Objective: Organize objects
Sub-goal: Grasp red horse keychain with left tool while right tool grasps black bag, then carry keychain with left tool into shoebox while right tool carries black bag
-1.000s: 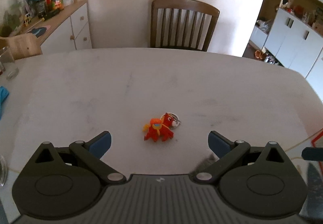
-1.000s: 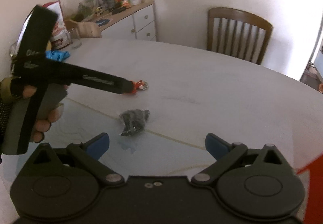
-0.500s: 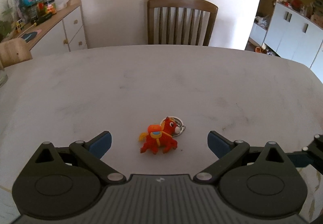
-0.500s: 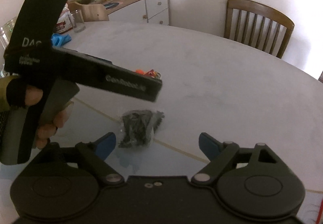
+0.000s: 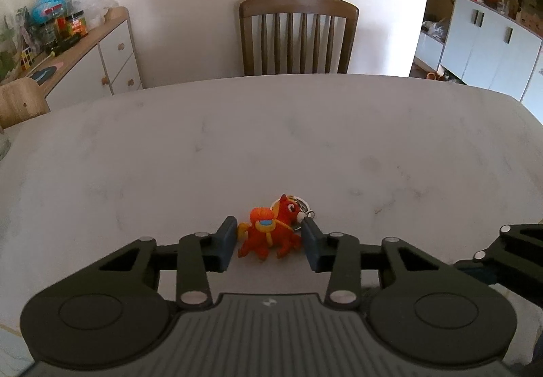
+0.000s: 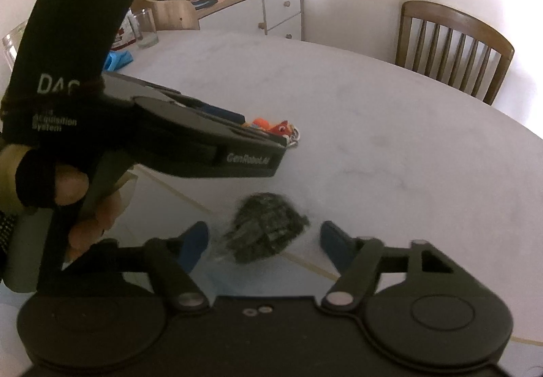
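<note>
A red and orange toy horse keychain (image 5: 271, 234) lies on the white table (image 5: 271, 139). My left gripper (image 5: 268, 243) has its jaws partly closed around it, a pad close on each side, with a small gap still showing. The keychain also shows in the right wrist view (image 6: 276, 129), behind the left gripper's body. My right gripper (image 6: 263, 243) is open around a small bag of dark pieces (image 6: 264, 227) that lies on the table between its blue pads (image 6: 195, 243).
A wooden chair (image 5: 298, 34) stands at the table's far side. A sideboard (image 5: 88, 54) with jars and toys stands at the back left. A drinking glass (image 6: 147, 27) and a blue item (image 6: 118, 58) sit at the table's far left.
My left gripper has moved forward to the horse keychain and its jaws have narrowed around it. My right gripper has moved closer to the dark bag, which now lies between its pads.
</note>
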